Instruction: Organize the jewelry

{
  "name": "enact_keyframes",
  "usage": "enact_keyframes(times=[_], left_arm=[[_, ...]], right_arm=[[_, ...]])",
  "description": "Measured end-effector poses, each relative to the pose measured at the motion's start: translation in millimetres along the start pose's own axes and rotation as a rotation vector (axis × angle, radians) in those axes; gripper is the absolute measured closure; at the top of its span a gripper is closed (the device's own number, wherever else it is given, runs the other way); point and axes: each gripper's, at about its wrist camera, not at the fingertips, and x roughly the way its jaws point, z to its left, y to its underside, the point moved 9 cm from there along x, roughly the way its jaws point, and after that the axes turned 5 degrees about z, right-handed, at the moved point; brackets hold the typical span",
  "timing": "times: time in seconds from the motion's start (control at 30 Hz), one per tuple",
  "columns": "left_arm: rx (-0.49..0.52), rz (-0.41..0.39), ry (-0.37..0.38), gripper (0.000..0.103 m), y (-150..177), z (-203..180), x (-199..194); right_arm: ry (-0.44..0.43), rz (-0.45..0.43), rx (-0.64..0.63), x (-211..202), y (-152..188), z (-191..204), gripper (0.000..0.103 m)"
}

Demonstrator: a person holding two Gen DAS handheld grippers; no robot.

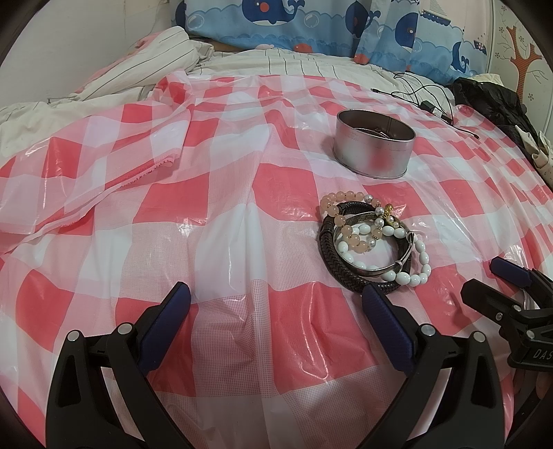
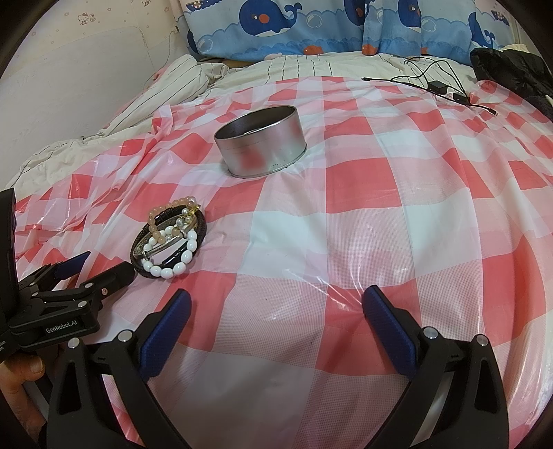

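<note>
Left gripper (image 1: 276, 293): black frame, blue pads, low in the left wrist view, over the red-and-white checked plastic sheet (image 1: 214, 214); fingers spread wide, nothing between them. Its right pad tip sits just beside the pile's near edge.
Right gripper (image 2: 276, 297): same build, bottom centre of the right wrist view; fingers spread wide, holding nothing, bare sheet between them.
Cross views: the right gripper shows at the right edge of the left wrist view, the left gripper at the lower left of the right wrist view, both partly cut off.
Hand (image 2: 15, 383): part of a hand at lower left edge, under the left gripper body.
Jewelry pile (image 1: 373, 241): one heap, right of centre in the left view, left of centre in the right view, lying on the sheet.
Count in pile: one black braided leather bracelet (image 1: 340, 264), one silver metal bangle (image 1: 383, 267), one white oval-bead bracelet (image 1: 411, 274), one peach round-bead bracelet (image 1: 337, 207), one small pearl-and-gold strand (image 1: 382, 216); overlapping, count unsure.
Round silver metal tin (image 1: 375, 143): one, open-topped, above the pile, apart from it.
Hard to tell: tin contents mostly hidden; something metallic inside.
Background: whale-print blue pillows (image 1: 276, 20), black cables (image 1: 425, 93) upper right.
</note>
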Motion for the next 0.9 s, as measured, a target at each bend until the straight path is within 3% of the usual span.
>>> enact_keyframes(times=[0.57, 0.9], left_arm=[[0.009, -0.009, 0.018, 0.008, 0.5, -2.7, -1.9], [0.137, -0.051, 0.098, 0.008, -5.1, -28.7, -15.5]], right_arm=[[0.012, 0.005, -0.005, -0.1, 0.2, 0.5, 0.008], [0.031, 0.017, -0.009, 2.5, 1.4, 4.0, 0.007]])
